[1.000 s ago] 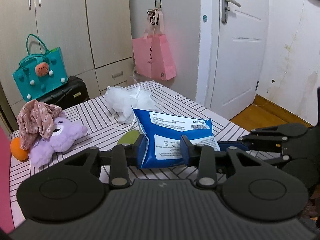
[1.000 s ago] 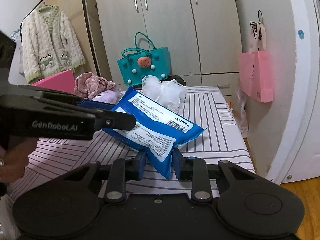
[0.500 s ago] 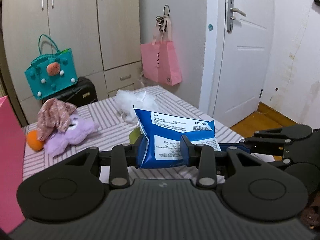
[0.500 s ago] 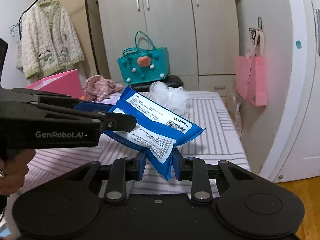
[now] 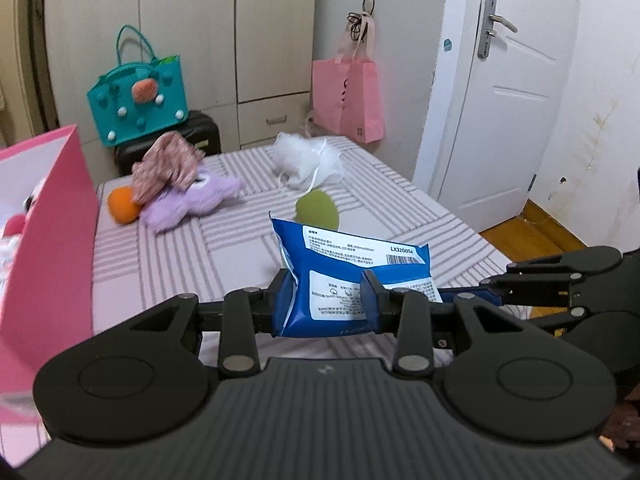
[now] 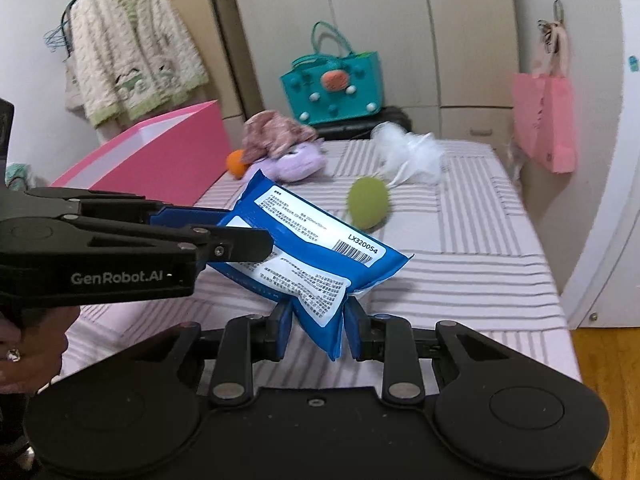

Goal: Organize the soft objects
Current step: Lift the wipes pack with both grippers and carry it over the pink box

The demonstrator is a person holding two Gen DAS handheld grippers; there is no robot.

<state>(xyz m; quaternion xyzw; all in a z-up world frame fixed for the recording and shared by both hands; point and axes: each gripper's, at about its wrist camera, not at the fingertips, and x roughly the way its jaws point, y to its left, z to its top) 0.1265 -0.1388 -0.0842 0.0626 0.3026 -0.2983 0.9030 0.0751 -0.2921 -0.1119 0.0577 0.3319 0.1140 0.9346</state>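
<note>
I have both grippers clamped on the blue packet (image 5: 352, 280), which hangs in the air above the striped bed (image 5: 240, 248). My left gripper (image 5: 326, 300) pinches one end of the packet between its blue pads, and my right gripper (image 6: 318, 326) pinches a lower corner of the same packet, so the packet stretches between the two tools. In the right wrist view the left gripper comes in from the left edge, with a hand (image 6: 28, 348) wrapped round its handle. On the bed beyond the packet lies a green ball (image 5: 317, 211), and farther back a white mesh puff (image 5: 306, 160). To the left of these sits a purple plush toy (image 5: 188, 204) with a flowered cloth (image 5: 166, 168) draped over it and an orange ball (image 5: 123, 206) touching its side. An open pink box (image 5: 44, 240) stands at the left edge of the bed.
</note>
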